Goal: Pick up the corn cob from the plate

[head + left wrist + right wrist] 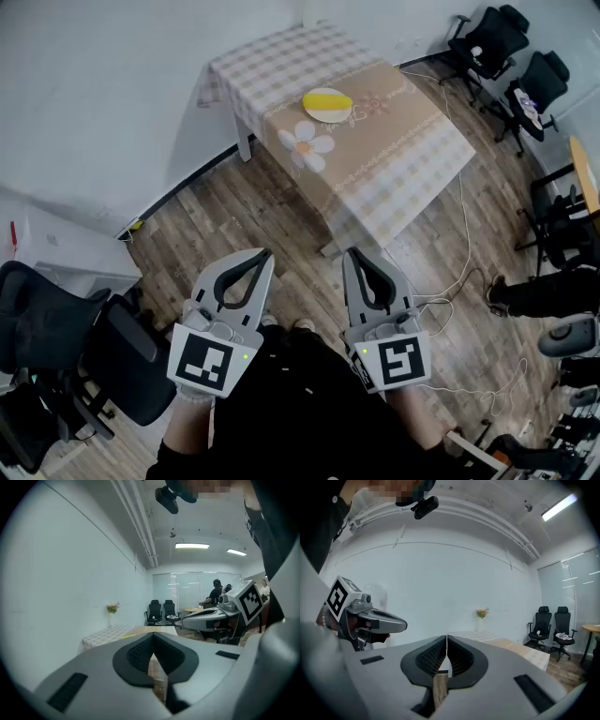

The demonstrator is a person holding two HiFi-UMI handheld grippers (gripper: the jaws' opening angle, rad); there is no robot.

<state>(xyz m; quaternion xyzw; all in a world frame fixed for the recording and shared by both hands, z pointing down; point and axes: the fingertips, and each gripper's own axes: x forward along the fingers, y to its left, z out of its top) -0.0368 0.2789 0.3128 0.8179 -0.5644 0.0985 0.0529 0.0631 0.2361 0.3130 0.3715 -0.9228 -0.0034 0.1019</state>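
Note:
A yellow corn cob (328,100) lies on a pale plate (319,113) near the far end of a cloth-covered table (394,159). Both grippers hang over the wooden floor, well short of the table. My left gripper (265,255) is shut with nothing in it, its tips meeting (153,639). My right gripper (349,253) is also shut and empty, its tips together (446,639). Each gripper shows in the other's view, the right one (220,613) from the left and the left one (370,618) from the right. In the left gripper view the corn shows as a thin yellow streak (127,636).
Black office chairs (56,347) stand at my left, more chairs (511,52) at the far right. White cables (459,281) trail across the floor beside the table. A person's shoe and leg (544,295) show at the right. A vase of flowers (482,613) sits on the table.

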